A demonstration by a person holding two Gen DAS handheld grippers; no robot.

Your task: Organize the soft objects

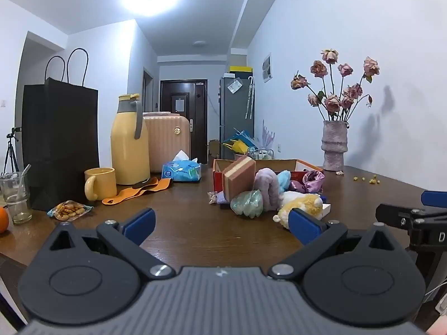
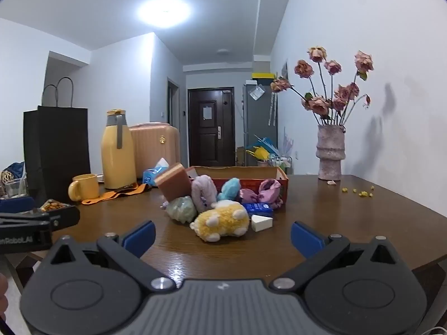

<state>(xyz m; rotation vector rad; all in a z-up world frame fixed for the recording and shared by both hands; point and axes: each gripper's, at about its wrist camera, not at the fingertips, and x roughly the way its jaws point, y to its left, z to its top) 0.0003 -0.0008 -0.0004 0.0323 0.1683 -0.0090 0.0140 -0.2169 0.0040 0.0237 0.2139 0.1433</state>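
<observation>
Brown wooden table (image 2: 349, 223), white-walled room.

Dark wooden table (image 2: 349, 223) — yellow plush (image 2: 220, 220), cardboard box (image 2: 240, 171), mug (image 2: 83, 187), vase (image 2: 331, 153).

yellow jug (image 1: 130, 142), mug (image 1: 100, 183), vase (image 1: 334, 146), paper bag (image 1: 60, 139)

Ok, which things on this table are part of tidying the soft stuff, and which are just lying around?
For the job: yellow plush toy, blue plush, lilac fluffy band, purple satin scrunchie, sponge block, cardboard box.

Lying about: yellow mug, yellow jug, tissue pack, vase, black paper bag.
</observation>
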